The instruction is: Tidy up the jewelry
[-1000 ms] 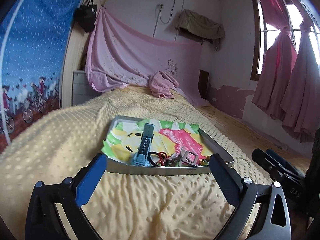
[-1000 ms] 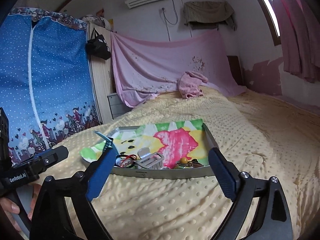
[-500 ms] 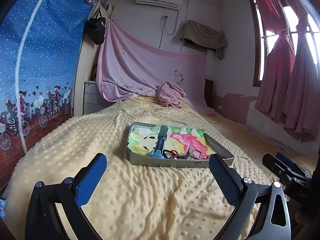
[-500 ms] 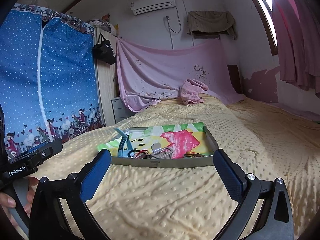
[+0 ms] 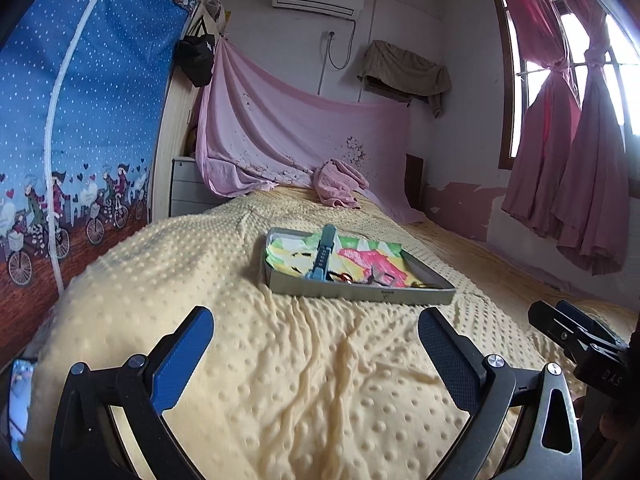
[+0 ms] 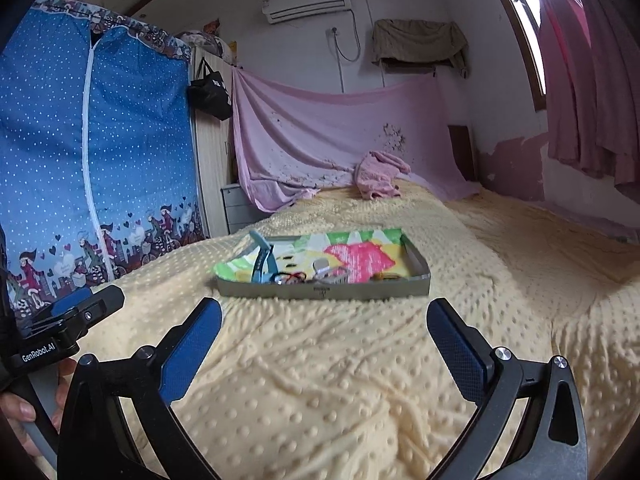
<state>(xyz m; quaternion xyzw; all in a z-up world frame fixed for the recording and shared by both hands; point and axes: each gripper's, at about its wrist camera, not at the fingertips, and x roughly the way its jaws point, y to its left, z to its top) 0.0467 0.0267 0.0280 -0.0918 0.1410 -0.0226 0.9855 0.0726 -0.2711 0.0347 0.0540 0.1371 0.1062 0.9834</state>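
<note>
Definitely a bedroom in someone's home. Big bed (image 5: 280, 360) under a bumpy yellow blanket, pink sheet (image 5: 288, 136) draped across the far wall, zip-up fabric wardrobe (image 6: 92, 152) in blue (little cyclists printed along the bottom), split air conditioner (image 5: 318, 0) up high, tied-back pink curtains (image 5: 568, 152) at the window. Paint peeling low on the wall.
</note>
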